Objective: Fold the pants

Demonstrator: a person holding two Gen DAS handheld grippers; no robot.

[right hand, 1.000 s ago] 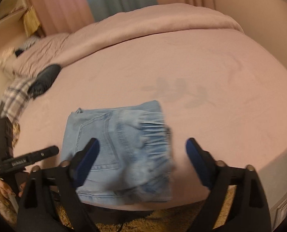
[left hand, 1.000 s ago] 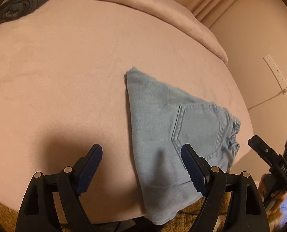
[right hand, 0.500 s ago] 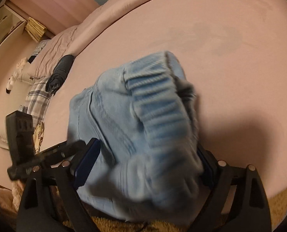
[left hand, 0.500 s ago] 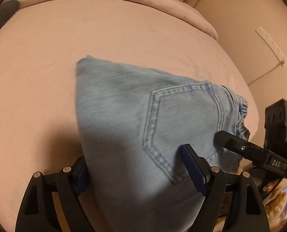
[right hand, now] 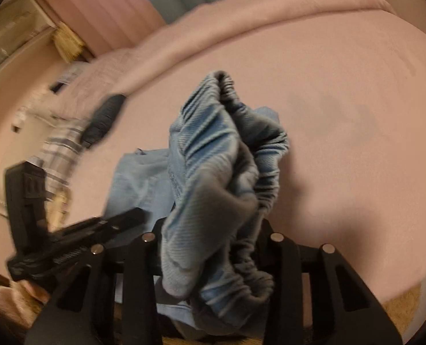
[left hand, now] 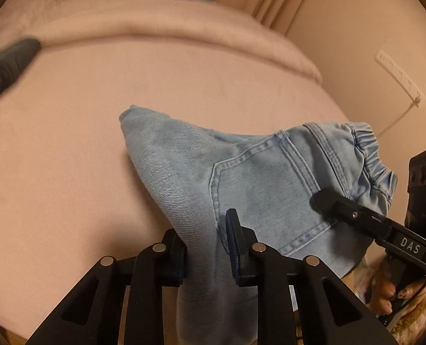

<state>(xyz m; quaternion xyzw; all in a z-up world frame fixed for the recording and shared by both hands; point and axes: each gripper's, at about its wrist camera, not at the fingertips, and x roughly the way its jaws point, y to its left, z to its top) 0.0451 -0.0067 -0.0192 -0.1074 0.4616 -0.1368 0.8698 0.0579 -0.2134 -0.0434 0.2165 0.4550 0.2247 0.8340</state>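
Light blue denim pants (left hand: 256, 178), folded small, lie near the front edge of a pink bed (left hand: 69, 143). My left gripper (left hand: 204, 241) is closing its jaws, and its blue pads pinch the folded leg-side edge, which is raised off the bed. My right gripper (right hand: 210, 230) is closing too, with the bunched elastic waistband (right hand: 213, 149) filling the gap between its fingers and hiding the pads. One of the right gripper's fingers (left hand: 345, 211) shows against the back pocket in the left wrist view.
A dark rolled garment (left hand: 9, 66) lies at the bed's far left. A folded pink duvet (left hand: 170, 20) runs across the far end. A power strip (left hand: 399, 77) hangs on the right wall. Plaid fabric (right hand: 57, 149) lies left of the bed; tan carpet (right hand: 399, 302) below.
Both grippers moved in over the flat pants and closed, the left on the leg-side edge, the right on the waistband. The near part of the pants has risen off the bed.
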